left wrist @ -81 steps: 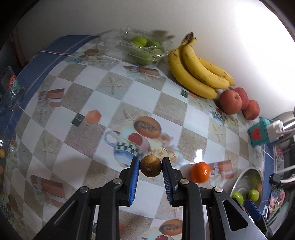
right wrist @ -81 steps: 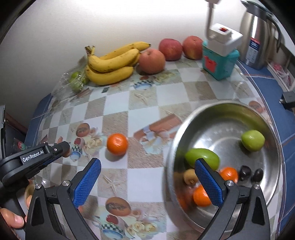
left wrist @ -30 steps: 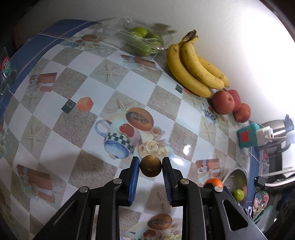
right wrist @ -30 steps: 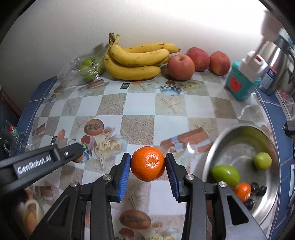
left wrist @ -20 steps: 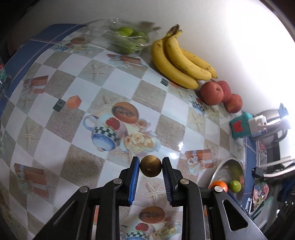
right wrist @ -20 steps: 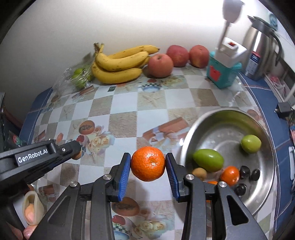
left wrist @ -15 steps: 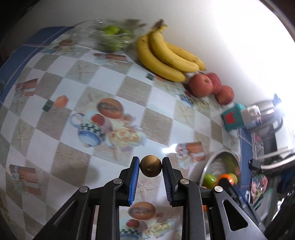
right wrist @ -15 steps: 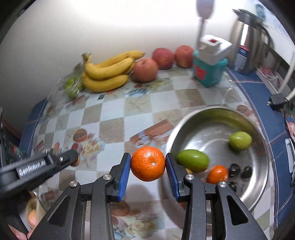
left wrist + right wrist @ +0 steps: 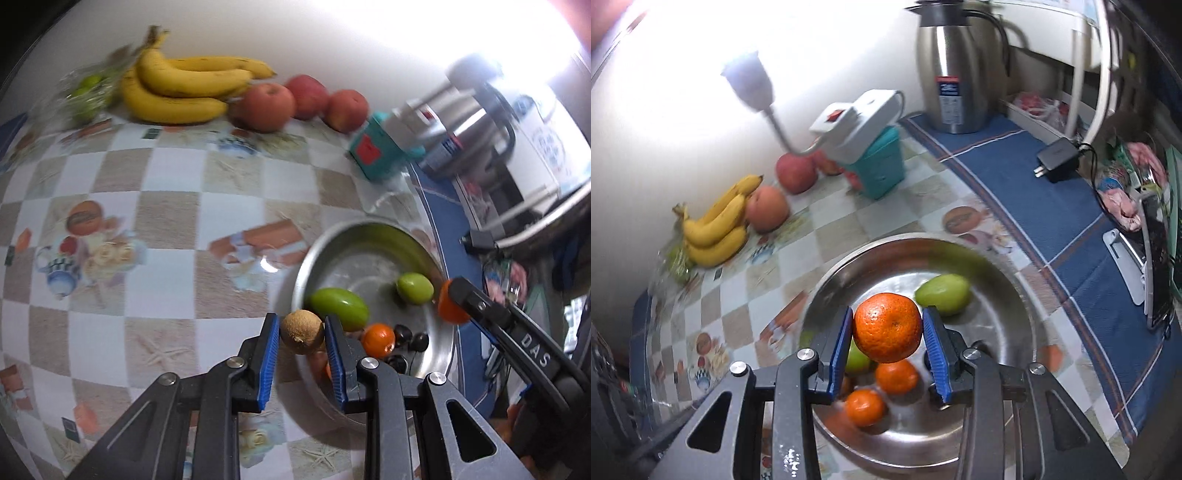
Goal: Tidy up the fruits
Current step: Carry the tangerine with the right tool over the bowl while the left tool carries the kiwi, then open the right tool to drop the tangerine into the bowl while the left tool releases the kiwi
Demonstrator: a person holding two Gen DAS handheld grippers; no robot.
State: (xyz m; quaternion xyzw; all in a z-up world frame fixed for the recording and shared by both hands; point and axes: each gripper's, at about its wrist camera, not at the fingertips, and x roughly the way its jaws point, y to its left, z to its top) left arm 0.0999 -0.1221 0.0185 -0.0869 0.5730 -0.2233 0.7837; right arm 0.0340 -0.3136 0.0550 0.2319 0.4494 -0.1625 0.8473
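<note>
My left gripper is shut on a small brown round fruit and holds it over the near left rim of the steel bowl. My right gripper is shut on an orange mandarin and holds it above the middle of the bowl. The bowl holds green fruits, mandarins and small dark fruits. The right gripper with its mandarin also shows in the left wrist view over the bowl's right rim.
Bananas, three red apples and a bag of green fruit lie along the back wall. A teal box with a white lamp, a steel kettle and a black charger stand beyond the bowl.
Both grippers have swung right, from over the patterned tablecloth to over the steel bowl, each still holding its fruit. Before that the right gripper closed on the mandarin.
</note>
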